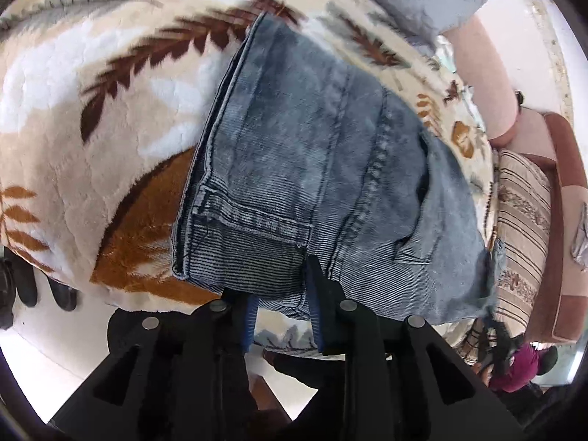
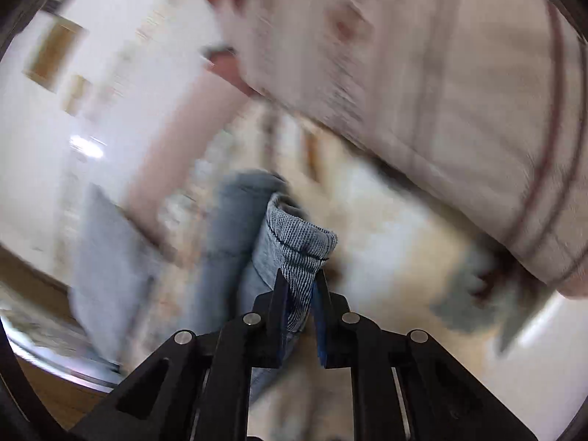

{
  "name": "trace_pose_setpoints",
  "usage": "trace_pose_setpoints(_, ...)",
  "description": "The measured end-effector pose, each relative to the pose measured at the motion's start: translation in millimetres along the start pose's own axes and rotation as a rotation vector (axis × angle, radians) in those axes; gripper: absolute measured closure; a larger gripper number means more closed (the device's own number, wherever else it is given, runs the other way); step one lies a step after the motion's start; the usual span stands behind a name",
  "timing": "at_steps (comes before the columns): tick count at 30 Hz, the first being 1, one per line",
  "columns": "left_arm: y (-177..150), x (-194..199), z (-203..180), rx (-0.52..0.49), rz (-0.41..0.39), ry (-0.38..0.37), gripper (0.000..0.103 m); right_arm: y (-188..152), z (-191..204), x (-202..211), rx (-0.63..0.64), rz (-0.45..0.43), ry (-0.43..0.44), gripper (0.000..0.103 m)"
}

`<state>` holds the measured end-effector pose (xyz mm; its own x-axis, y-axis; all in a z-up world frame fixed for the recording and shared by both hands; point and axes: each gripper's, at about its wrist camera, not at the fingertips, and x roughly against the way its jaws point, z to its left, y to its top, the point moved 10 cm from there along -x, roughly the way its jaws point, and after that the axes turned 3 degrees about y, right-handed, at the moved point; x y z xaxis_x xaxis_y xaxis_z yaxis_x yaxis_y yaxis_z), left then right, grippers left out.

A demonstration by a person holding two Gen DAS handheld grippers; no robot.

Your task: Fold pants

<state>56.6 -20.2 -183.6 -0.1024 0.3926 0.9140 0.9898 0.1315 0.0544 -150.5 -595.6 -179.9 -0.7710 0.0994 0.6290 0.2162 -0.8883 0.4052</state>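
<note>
L gripper (image 1: pixel 281 286): pointing steeply down, jaws near-closed, pinching the jeans (image 1: pixel 312 147) edge | R gripper (image 2: pixel 298 286): angled down, jaws clamped on a fold of the denim (view blurred) | bare forearm (image 1: pixel 488 84) visible at right in L view

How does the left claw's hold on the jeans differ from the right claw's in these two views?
The left claw grips a flat, folded edge of the jeans lying on the leaf-print blanket; the right claw pinches a bunched cuff held up. The left claw's view is sharp, the right claw's blurred. Both are shut on denim.
</note>
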Motion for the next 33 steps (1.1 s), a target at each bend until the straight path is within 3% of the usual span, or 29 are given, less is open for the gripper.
trace_pose_setpoints(2, -2, -1, 2, 0.004, 0.003, -0.005, 0.081, -15, -27, -12, -0.059, 0.051, -0.048, 0.091)
trace_pose_setpoints(3, -2, 1, 2, -0.002, 0.002, -0.009, 0.080, -19, -30, -9, -0.082, 0.048, -0.032, 0.084)
trace_pose_setpoints(5, -1, 5, 2, -0.008, 0.001, -0.015, 0.077, -17, -32, 9, -0.091, -0.010, -0.076, 0.071)
trace_pose_setpoints(6, -1, 7, 2, -0.007, 0.000, -0.020, 0.076, -13, -29, 20, -0.082, -0.045, -0.090, 0.071)
trace_pose_setpoints(7, -1, 7, 2, -0.005, 0.002, -0.025, 0.076, -5, -18, 33, -0.054, -0.098, -0.081, 0.071)
trace_pose_setpoints(9, -1, 5, 3, 0.000, 0.005, -0.028, 0.075, 4, 10, 41, 0.011, -0.118, -0.031, 0.069)
trace_pose_setpoints(12, -1, 3, 2, 0.006, 0.009, -0.034, 0.072, 9, 76, 21, 0.168, -0.033, 0.040, 0.053)
trace_pose_setpoints(15, -3, 4, 1, 0.009, 0.012, -0.052, 0.068, 10, 122, -22, 0.282, 0.052, -0.012, 0.046)
trace_pose_setpoints(18, -2, 7, 0, 0.011, 0.013, -0.072, 0.064, 3, 139, -68, 0.338, 0.156, -0.148, 0.046)
trace_pose_setpoints(23, 0, 5, -1, 0.011, 0.026, -0.092, 0.058, -21, 132, -116, 0.483, 0.208, -0.463, 0.048)
trace_pose_setpoints(24, 1, 4, -2, 0.010, 0.032, -0.095, 0.058, -25, 124, -120, 0.518, 0.219, -0.488, 0.060)
trace_pose_setpoints(26, 2, 6, -2, 0.007, 0.037, -0.110, 0.058, -30, 116, -119, 0.568, 0.230, -0.487, 0.101)
trace_pose_setpoints(29, 2, 13, 0, -0.015, 0.019, -0.117, 0.058, -22, 105, -81, 0.453, 0.157, -0.387, 0.101)
trace_pose_setpoints(31, 2, 10, 1, -0.017, 0.022, -0.122, 0.058, -22, 74, -51, 0.331, 0.147, -0.340, 0.101)
trace_pose_setpoints(33, 1, 5, 4, -0.006, 0.031, -0.125, 0.058, -28, 45, -31, 0.228, 0.160, -0.274, 0.093)
